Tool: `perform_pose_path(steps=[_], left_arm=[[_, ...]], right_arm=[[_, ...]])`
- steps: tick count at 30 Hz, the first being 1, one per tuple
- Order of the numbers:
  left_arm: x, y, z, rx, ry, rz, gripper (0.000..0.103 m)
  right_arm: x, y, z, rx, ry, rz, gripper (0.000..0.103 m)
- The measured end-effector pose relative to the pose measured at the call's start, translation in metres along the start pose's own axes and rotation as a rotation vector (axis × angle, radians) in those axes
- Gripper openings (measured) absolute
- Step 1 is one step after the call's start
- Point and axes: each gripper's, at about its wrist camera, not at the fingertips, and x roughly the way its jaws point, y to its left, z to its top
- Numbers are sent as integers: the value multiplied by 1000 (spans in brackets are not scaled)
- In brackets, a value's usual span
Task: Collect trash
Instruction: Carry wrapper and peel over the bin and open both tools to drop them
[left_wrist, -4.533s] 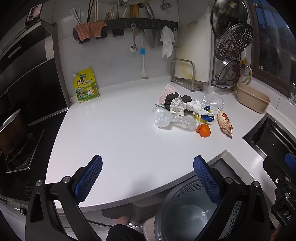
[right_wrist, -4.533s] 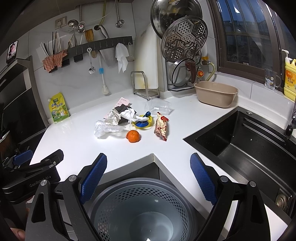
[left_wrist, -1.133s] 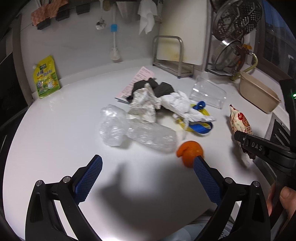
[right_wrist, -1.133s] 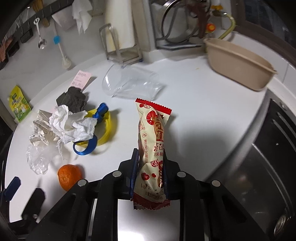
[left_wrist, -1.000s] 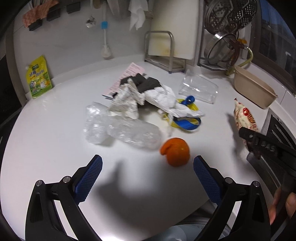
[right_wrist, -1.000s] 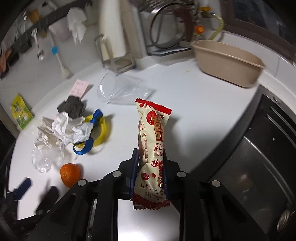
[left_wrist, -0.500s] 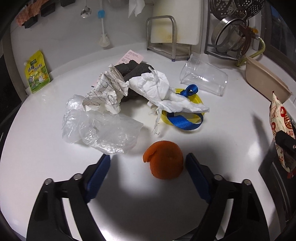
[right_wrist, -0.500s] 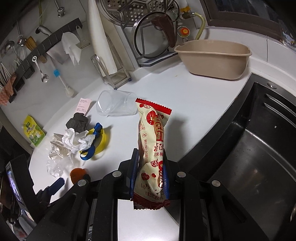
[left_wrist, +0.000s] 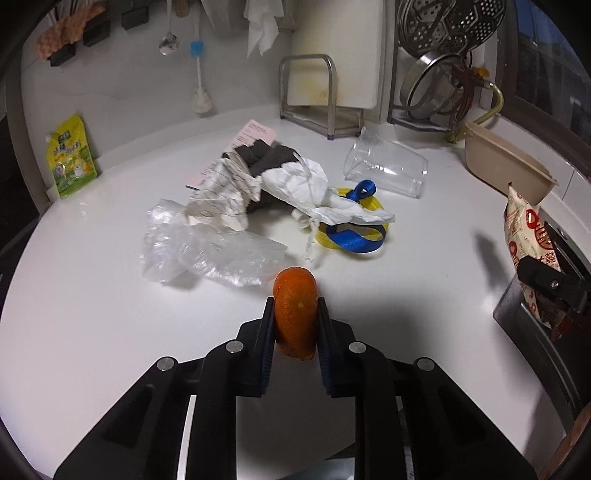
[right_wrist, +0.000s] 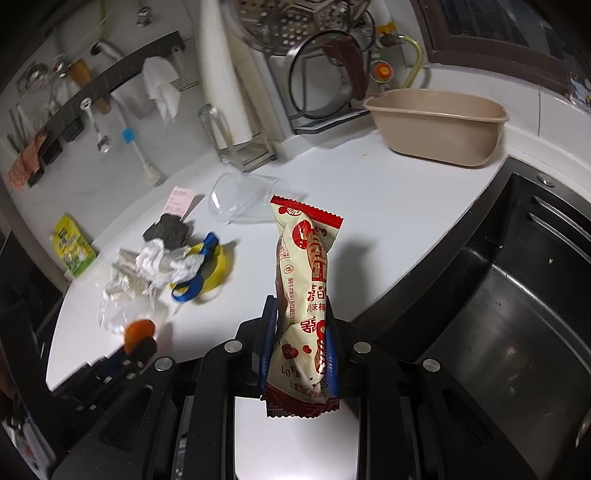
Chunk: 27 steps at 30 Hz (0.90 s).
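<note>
My left gripper (left_wrist: 295, 314) is closing on an orange peel (left_wrist: 294, 306), and its blue pads press both sides of the peel on the white counter (left_wrist: 110, 332). Behind it lie a clear plastic bag (left_wrist: 207, 251), crumpled paper (left_wrist: 221, 195), a white tissue (left_wrist: 314, 188) and a yellow and blue strap (left_wrist: 354, 236). My right gripper (right_wrist: 298, 332) is shut on a red and cream snack wrapper (right_wrist: 306, 280), held upright above the counter's edge by the sink (right_wrist: 498, 314). That wrapper (left_wrist: 524, 229) also shows at the right in the left wrist view.
A clear plastic cup (left_wrist: 386, 170) lies on its side near a metal rack (left_wrist: 310, 96). A beige basin (right_wrist: 436, 125) stands by the dish rack. A green pouch (left_wrist: 70, 158) leans on the back wall. A pink slip (left_wrist: 255, 133) lies behind the pile.
My left gripper moved in on the orange peel and its jaws went from wide open to pressing on it. My right gripper kept its hold on the wrapper and drifted toward the sink.
</note>
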Motion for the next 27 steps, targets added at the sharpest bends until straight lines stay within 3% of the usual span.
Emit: perform_pose_path(steps=[6, 12, 21, 27], left_arm=[[-40, 16, -22, 8, -35, -20, 21], [-77, 27, -51, 80, -58, 4, 21], [-105, 46, -93, 72, -23, -4, 21], [-109, 51, -116, 78, 16, -58, 21]], right_arm=[[-26, 10, -26, -33, 1, 25, 22], [-66, 28, -70, -42, -11, 64, 22], [-108, 49, -130, -78, 16, 76, 23], [-108, 56, -168, -131, 101, 55, 23]])
